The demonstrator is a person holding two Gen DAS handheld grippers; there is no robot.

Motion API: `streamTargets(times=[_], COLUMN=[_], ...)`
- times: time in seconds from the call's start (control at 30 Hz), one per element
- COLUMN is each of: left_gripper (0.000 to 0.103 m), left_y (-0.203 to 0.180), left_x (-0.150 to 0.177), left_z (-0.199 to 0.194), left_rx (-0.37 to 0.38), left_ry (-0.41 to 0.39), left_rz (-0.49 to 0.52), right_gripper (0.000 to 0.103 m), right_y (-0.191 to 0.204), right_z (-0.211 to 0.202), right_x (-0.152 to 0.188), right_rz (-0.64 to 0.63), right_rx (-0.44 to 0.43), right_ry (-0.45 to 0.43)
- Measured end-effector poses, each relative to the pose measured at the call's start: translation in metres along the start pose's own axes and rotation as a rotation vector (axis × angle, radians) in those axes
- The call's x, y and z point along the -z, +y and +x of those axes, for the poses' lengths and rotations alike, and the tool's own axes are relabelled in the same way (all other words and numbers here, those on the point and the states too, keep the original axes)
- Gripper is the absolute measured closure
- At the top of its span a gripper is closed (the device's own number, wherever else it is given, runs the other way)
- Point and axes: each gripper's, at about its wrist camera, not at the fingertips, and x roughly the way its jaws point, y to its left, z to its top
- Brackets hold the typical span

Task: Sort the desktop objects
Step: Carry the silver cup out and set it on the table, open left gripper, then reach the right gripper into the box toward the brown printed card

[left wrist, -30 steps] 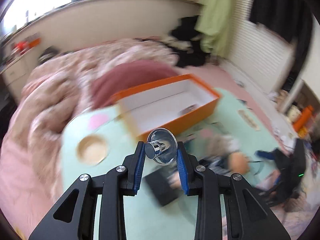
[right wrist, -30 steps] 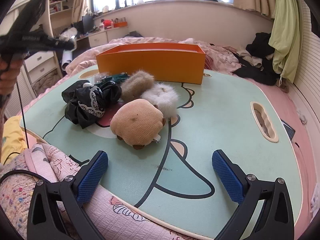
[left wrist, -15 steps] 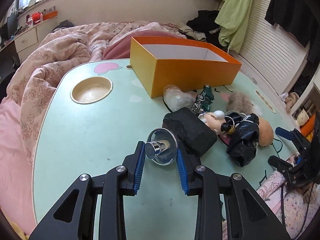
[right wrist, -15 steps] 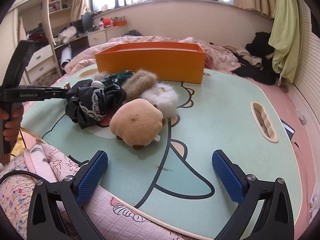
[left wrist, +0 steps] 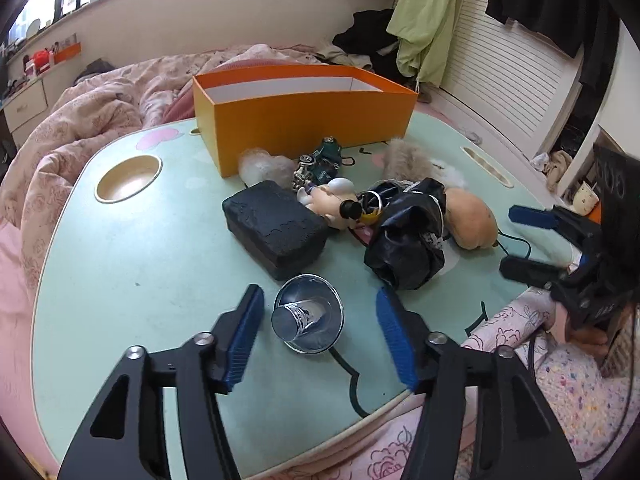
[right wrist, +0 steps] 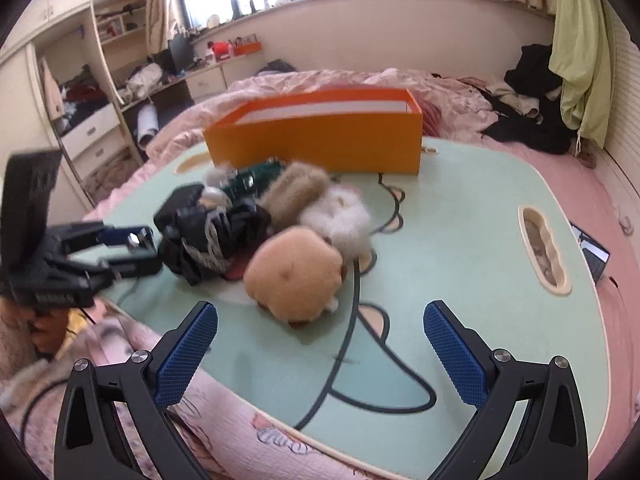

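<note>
The silver cup (left wrist: 307, 314) lies on its side on the green table (left wrist: 132, 264), between the blue pads of the left gripper (left wrist: 318, 332) but touching neither. Its long axis runs near to far: the narrow closed base points toward the camera, the wide rim toward the black box (left wrist: 276, 226) just beyond it.

Half a second ago the pads were clamped on this cup and it was held above the table; the jaws have just been opening, and the cup now sits free on the surface with a gap on each side. The gripper is also lower and closer to the table than before.

The right gripper (right wrist: 320, 354) stands wide apart with nothing between its pads, over the near table edge, close to the tan plush (right wrist: 294, 276). In its view the frame is more blurred than earlier.

The orange bin (left wrist: 304, 114) stands at the far side of the table, open-topped; only its white inner walls show, and its floor is hidden. The round cup hole (left wrist: 128, 178) at far left holds nothing visible.
</note>
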Motion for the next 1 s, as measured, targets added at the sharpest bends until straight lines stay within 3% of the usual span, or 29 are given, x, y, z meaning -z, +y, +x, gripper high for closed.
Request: streamTargets(times=[0.07, 0.17, 0.3, 0.4, 0.53, 0.63, 1.0], left_gripper=[0.031, 0.031, 0.028, 0.021, 0.021, 0.021, 0.021], left_y=[-0.003, -0.002, -0.004, -0.008, -0.007, -0.007, -0.006], left_x=[0.000, 0.003, 0.006, 0.008, 0.009, 0.010, 0.010], left_z=[0.001, 0.004, 0.002, 0.004, 0.004, 0.004, 0.004], left_rx=[-0.052, -0.055, -0.083, -0.100, -0.092, -0.092, -0.090], left_ry=[-0.028, -0.041, -0.056, -0.055, -0.058, -0.059, -0.060], left_rz=[0.010, -0.008, 0.003, 0.027, 0.026, 0.026, 0.026], right_gripper=[0.000, 0.000, 0.000, 0.010, 0.014, 0.020, 0.019], right_y=[-0.001, -0.005, -0.027, -0.038, -0.039, -0.034, -0.010], right_z=[-0.005, 0.006, 0.054, 0.095, 0.130, 0.140, 0.129], right_x=[-0.029, -0.082, -0.140, -0.162, -0.166, -0.153, -0.138], right_rz=[0.010, 0.060, 0.207, 0.271, 0.279, 0.291, 0.271], right_rx=[0.068, 0.197, 0.311, 0.325, 0.388, 0.374, 0.378], right_ry=[-0.038, -0.038, 0.056, 0.140, 0.228, 0.287, 0.257])
